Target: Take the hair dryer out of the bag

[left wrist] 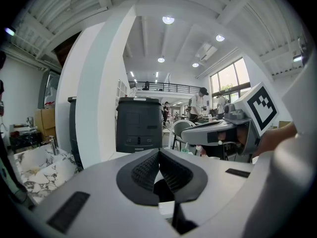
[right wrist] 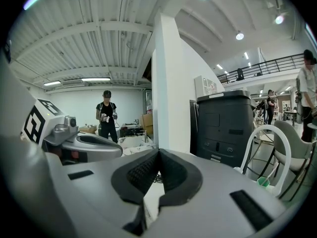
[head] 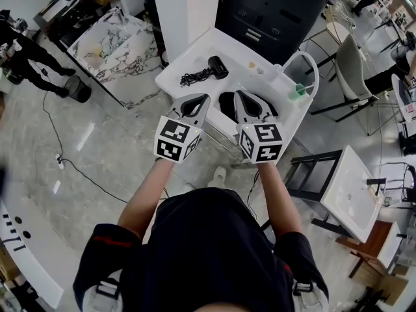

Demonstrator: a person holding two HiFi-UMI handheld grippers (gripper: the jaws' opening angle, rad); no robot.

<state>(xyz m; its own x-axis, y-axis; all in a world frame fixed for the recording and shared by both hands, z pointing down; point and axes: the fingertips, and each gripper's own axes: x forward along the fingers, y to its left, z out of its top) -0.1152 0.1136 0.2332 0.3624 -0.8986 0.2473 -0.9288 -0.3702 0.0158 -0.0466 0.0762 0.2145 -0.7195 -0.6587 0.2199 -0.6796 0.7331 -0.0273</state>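
left gripper point(head: 200, 99) and right gripper point(head: 241, 95) sit side by side at the middle of the head view, pointing toward the top of the frame over the near edge of the white table point(head: 250, 47). behind the table, at the upper right, stands a big black cabinet-like machine point(head: 273, 12). between the two grippers a dark rounded shape rests on the table, which i take for the bag point(head: 227, 106), though little of it shows. the hair dryer point(head: 218, 65) is not in it: it lies in the open on the table, just above the grippers in the frame and well apart from both, with its black cord point(head: 194, 78) bunched to its left. a small green cup point(head: 298, 91) sits at the table's right edge. judged from this, the hair dryer looks already out. it should handle as a stiff, fairly light plastic body with a smooth shell that could slip. the narrow handle looks the safer place to pinch, since the barrel seems too wide and round. the limp cord would drag behind and could catch on the bag. in each gripper view the ribbed black pads meet at the tips with nothing between them, so both grippers are closed and empty, touching neither bag nor hair dryer.
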